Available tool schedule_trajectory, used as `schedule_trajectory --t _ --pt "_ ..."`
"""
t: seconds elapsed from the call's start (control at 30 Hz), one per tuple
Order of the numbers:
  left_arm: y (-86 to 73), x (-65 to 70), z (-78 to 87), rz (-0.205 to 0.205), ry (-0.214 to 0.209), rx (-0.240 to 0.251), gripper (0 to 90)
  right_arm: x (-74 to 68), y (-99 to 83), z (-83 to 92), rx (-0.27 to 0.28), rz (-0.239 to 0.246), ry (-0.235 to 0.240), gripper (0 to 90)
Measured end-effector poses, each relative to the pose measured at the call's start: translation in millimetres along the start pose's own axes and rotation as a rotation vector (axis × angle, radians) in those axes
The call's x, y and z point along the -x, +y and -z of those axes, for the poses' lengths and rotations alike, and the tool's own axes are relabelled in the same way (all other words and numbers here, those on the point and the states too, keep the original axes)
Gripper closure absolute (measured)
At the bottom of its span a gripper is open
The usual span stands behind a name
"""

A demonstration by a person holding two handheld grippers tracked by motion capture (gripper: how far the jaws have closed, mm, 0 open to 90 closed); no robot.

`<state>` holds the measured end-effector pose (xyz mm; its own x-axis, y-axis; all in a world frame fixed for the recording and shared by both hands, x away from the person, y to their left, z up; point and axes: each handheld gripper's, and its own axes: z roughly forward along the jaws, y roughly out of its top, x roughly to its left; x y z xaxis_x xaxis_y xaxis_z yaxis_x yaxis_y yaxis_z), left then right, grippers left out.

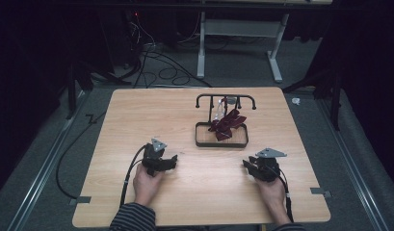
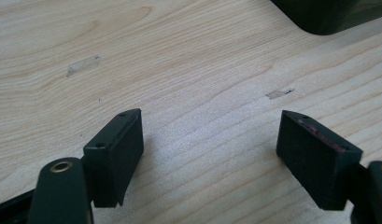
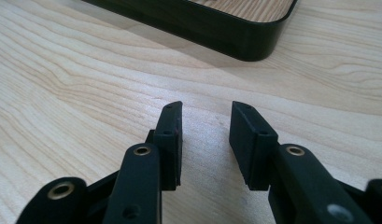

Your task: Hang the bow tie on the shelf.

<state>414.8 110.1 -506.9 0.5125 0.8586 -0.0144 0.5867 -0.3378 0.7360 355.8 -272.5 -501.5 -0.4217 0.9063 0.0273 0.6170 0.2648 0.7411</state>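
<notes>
On the wooden table stands a black tray with a black bar rack at its far end. A dark red striped cloth lies bunched in the tray beside a clear item. My left gripper rests low near the front left of the tray. In the left gripper view its jaws stand wide open over bare wood. My right gripper sits near the tray's front right corner. Its jaws are open with a narrower gap and nothing between them, pointing at the tray wall.
Bits of tape mark the wood ahead of the left gripper, and a tray corner shows at the upper right there. Cables and a white desk frame stand on the floor beyond the table.
</notes>
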Motion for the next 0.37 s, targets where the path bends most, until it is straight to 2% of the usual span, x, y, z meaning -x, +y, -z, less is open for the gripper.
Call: schedule_trajectory --t 0.1,0.37 --pt "0.0 0.0 0.0 0.000 0.000 0.000 23.5 -4.5 0.4 -0.9 -0.004 0.037 -0.027 61.8" --pt "0.0 0.1 0.0 0.001 0.001 0.000 23.5 -4.0 0.9 -1.6 -0.011 0.032 -0.022 52.0"
